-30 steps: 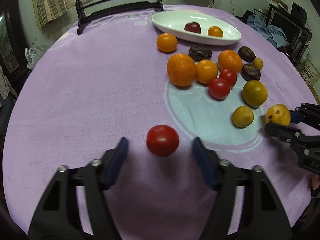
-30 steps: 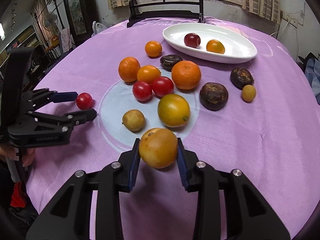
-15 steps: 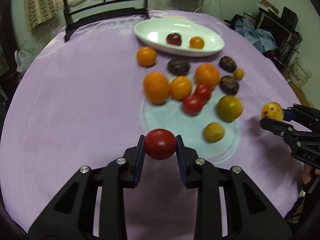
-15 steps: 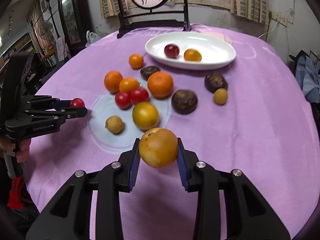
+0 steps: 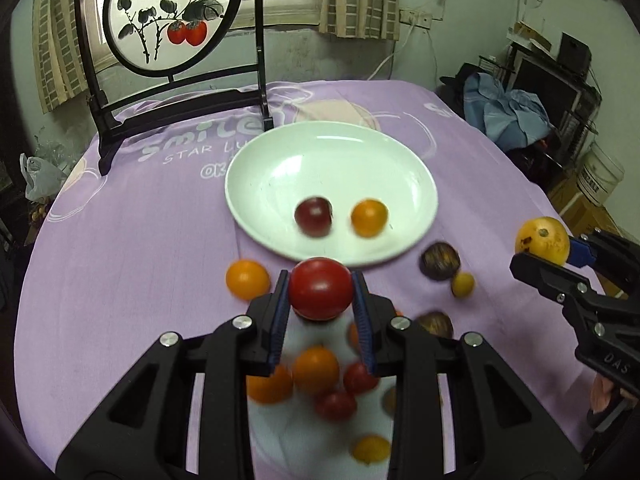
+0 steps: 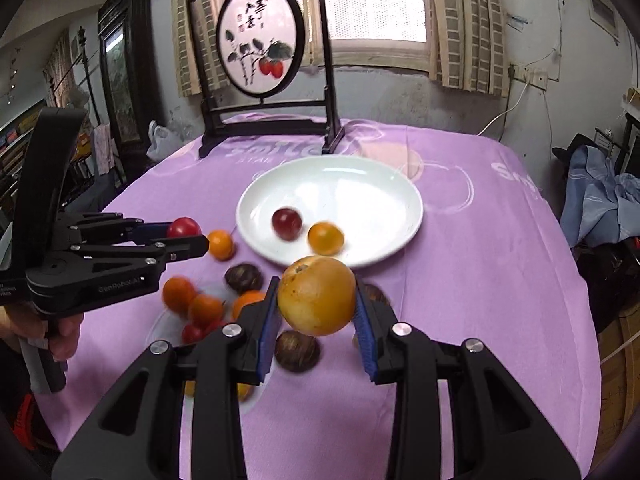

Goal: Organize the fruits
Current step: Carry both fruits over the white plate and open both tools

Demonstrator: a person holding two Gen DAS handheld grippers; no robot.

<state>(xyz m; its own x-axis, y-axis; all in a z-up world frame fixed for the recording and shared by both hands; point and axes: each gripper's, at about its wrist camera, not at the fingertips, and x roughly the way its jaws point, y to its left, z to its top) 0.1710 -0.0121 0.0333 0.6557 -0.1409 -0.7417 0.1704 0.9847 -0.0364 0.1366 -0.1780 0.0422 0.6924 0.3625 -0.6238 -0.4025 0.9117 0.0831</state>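
My left gripper (image 5: 321, 289) is shut on a red tomato (image 5: 321, 286) and holds it in the air just short of the white plate (image 5: 280, 168). My right gripper (image 6: 317, 297) is shut on a yellow-orange fruit (image 6: 317, 295), also raised near the plate (image 6: 360, 184). The plate holds a dark red fruit (image 5: 313, 216) and a small orange one (image 5: 369, 217). Each gripper shows in the other's view: the right one (image 5: 545, 249) at the right, the left one (image 6: 188, 233) at the left.
Several oranges, tomatoes and dark fruits lie on the purple cloth below the grippers, among them an orange (image 5: 247, 279) and a dark fruit (image 5: 439, 260). A framed painted screen (image 5: 172, 16) stands behind the plate. Clutter lies beyond the table's right edge.
Both grippers have lifted with their fruit and moved forward towards the plate. The left gripper closed on the tomato between a second ago and half a second ago.
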